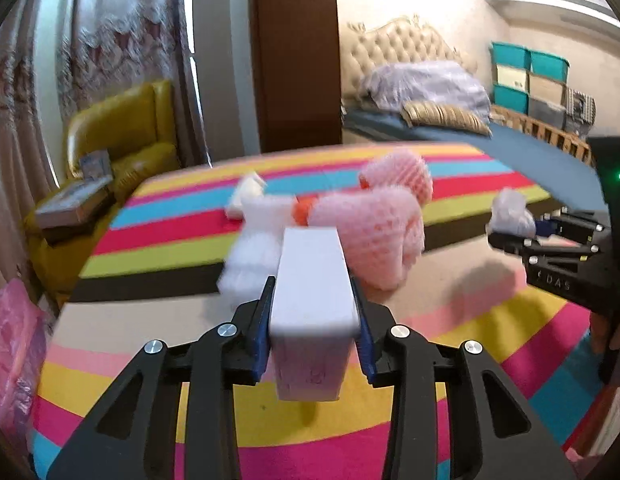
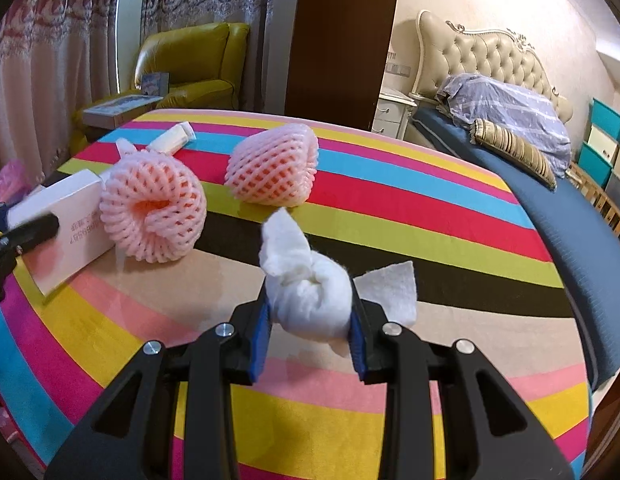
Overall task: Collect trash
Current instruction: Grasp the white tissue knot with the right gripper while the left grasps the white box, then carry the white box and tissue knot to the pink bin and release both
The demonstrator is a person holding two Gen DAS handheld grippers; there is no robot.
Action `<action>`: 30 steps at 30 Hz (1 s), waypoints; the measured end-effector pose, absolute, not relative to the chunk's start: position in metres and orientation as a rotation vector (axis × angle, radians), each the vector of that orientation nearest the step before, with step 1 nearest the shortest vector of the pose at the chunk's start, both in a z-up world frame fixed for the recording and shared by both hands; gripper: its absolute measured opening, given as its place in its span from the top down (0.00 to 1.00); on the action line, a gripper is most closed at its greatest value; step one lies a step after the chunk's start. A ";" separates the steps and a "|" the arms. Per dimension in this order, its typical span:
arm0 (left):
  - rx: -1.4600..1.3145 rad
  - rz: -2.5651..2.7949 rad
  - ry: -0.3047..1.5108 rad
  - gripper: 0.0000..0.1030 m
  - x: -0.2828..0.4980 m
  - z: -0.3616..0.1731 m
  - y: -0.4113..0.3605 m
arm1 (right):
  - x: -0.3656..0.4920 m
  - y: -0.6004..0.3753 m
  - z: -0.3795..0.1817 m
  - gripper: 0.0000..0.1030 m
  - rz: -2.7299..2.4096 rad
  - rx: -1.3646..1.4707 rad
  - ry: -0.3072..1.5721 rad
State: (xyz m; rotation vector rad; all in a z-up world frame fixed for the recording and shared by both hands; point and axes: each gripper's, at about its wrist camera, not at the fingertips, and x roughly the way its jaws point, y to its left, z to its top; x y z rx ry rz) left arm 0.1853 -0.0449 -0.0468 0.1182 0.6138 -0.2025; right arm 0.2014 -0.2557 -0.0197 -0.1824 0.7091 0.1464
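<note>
Striped tabletop point(image 2: 390, 208) carried two foam nets; the nearer net point(image 2: 153, 216) lay just beside the left claw point(image 1: 314, 320), seemingly clenched lengthwise on a box point(image 1: 310, 280), while the right claw point(image 2: 310, 320) grasped a tissue point(image 2: 305, 292).

Home bedroom: tufted headboard point(image 2: 490, 52), bed point(image 2: 550, 208), armchair point(image 2: 189, 64).

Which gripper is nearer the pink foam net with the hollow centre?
Left. The left gripper, gripping the white box, is right beside that foam net; the right gripper holds a tissue wad farther off.
</note>
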 end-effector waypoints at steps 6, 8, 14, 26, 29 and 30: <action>0.131 -0.178 0.694 0.66 0.195 -0.064 -0.046 | 0.203 -0.253 -0.020 0.69 0.143 -0.202 0.708; 0.133 -0.179 0.687 0.68 0.191 -0.064 -0.045 | 0.202 -0.252 -0.020 0.69 0.150 -0.197 0.705; 0.126 -0.173 0.633 0.68 0.167 -0.054 -0.037 | 0.178 -0.245 -0.016 0.69 0.217 -0.175 0.677; 0.166 -0.144 0.553 0.68 0.117 -0.052 -0.018 | 0.119 -0.192 -0.021 0.69 0.391 -0.195 0.669; 0.177 -0.133 0.543 0.68 0.113 -0.053 -0.013 | 0.115 -0.183 -0.018 0.69 0.414 -0.200 0.664; 0.177 -0.130 0.540 0.68 0.112 -0.053 -0.012 | 0.113 -0.178 -0.016 0.69 0.426 -0.200 0.656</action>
